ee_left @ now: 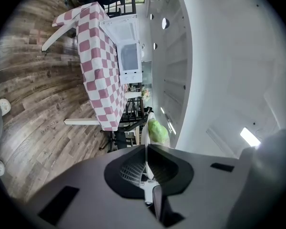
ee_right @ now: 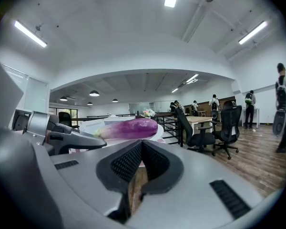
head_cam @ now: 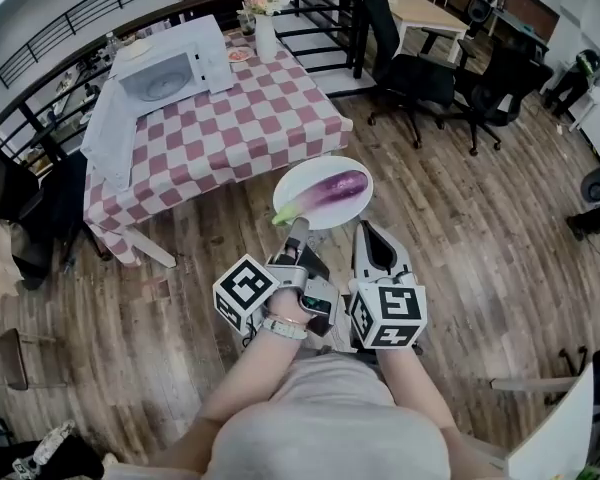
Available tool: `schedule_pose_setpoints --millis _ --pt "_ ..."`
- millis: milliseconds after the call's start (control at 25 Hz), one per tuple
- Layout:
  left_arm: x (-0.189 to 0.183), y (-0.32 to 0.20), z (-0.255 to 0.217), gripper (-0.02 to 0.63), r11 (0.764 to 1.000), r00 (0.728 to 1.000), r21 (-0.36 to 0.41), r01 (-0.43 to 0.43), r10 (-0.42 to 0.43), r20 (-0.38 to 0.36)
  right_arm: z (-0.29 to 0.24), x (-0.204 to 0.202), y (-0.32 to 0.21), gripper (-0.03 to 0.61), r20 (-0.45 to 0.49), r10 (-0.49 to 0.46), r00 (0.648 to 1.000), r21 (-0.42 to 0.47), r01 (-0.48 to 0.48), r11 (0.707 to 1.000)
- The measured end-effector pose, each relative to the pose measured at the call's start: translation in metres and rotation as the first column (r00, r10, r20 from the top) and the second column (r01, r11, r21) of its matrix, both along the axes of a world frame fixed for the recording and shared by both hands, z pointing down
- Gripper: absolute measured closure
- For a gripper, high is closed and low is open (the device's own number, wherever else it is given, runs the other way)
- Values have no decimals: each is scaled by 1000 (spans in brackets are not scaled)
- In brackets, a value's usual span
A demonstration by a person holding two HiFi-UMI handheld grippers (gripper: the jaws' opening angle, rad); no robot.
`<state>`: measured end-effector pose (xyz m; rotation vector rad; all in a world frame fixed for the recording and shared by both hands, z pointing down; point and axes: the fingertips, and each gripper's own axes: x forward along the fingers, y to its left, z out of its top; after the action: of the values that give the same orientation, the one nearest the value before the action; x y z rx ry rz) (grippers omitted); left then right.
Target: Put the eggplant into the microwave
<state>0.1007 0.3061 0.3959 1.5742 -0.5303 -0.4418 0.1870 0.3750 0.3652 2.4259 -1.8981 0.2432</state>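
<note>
A purple eggplant with a green stem lies on a white plate, carried above the wooden floor. My left gripper is shut on the plate's near left rim, and my right gripper is shut on its near right rim. In the left gripper view, which is rolled sideways, the plate's edge runs between the jaws, with the green stem past it. The right gripper view shows the eggplant just over the jaws. The white microwave stands on the checked table ahead, its door open.
A vase of flowers and a small dish stand on the table's far side. Black office chairs stand to the right, and a dark railing runs behind the table. People stand far off.
</note>
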Motion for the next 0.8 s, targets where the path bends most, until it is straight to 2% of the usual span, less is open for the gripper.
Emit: schedule_pose_setpoints --millis 200,800 --pt "-13 -33 2 597 1000 1000 -6 27 -27 -14 -3 -15 -35 555 -27 -27 999 0 27 1000" --pt "-62 -131 8 598 995 996 -32 91 -92 -20 5 -61 -141 554 -28 -88 996 -28 87 996"
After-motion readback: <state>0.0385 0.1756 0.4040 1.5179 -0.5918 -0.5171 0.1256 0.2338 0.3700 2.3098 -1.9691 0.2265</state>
